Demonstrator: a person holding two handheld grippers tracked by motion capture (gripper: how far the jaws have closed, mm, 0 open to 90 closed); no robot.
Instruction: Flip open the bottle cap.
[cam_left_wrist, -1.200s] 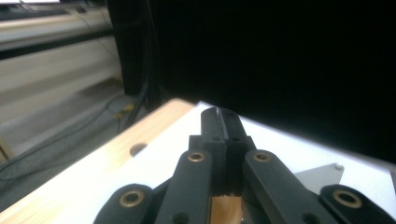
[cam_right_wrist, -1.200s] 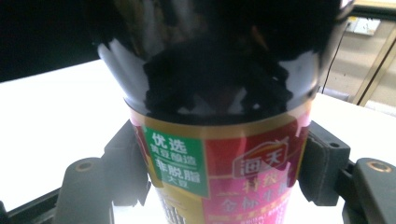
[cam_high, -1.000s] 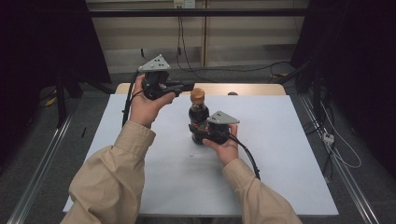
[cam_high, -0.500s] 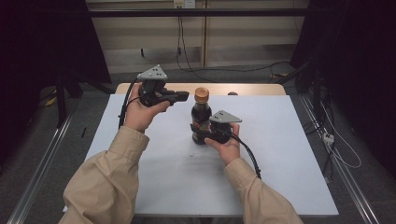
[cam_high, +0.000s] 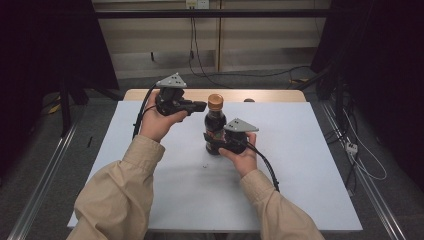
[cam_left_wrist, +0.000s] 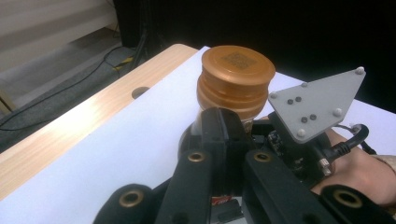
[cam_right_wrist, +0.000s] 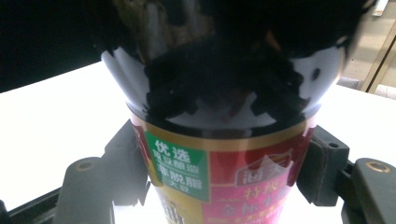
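Two grippers share this work, and I describe them from my side outward. Nearest to me, the right gripper (cam_high: 227, 142) pinches the dark sauce bottle (cam_high: 215, 127) at its label, one jaw on each side, as the right gripper view shows clearly. The bottle (cam_right_wrist: 224, 140) stands upright on the white table (cam_high: 300, 165), near its middle. I judge this grip must stay firm and low, so the bottle does not turn or tip when the cap is worked. Farther away, the left gripper (cam_high: 197, 106) is pressed together with nothing between its jaws, and it points at the orange cap (cam_left_wrist: 236, 77), just beside it. To take the cap I need to spread these jaws first, then bring them level around its ribbed side, not over the top. Beyond the bottle is the wooden table edge (cam_left_wrist: 70, 126).
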